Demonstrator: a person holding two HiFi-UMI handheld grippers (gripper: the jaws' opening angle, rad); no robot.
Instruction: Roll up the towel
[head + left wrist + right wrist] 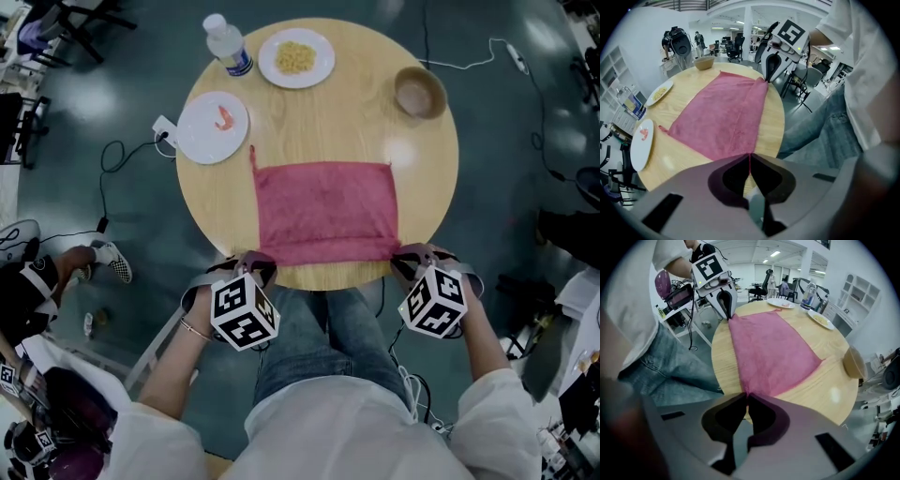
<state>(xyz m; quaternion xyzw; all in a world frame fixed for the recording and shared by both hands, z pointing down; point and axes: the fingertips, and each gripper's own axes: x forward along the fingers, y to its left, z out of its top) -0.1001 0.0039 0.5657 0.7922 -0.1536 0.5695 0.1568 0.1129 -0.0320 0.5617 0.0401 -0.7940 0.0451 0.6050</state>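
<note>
left edge first: our left gripper (255, 264) points steeply down at the near rim of the round wooden table (319, 117). its jaws are clenched on the near-left corner of the pink towel (326, 211), and the left gripper view shows a thin red sliver of cloth pinched between the tips.

further back on the left sit a white plate (213, 127) with one small pink morsel (shrimp, by the look) and a water bottle (228, 45).

centre: the towel lies spread flat, its near edge along the table's near rim and a loop tag sticking out at the far-left corner.

beyond it are a second plate (296, 58) of yellow bits, then a bowl (420, 92).

right edge: our right gripper (405, 255) grasps the near-right corner, jaws closed on the cloth.
</note>
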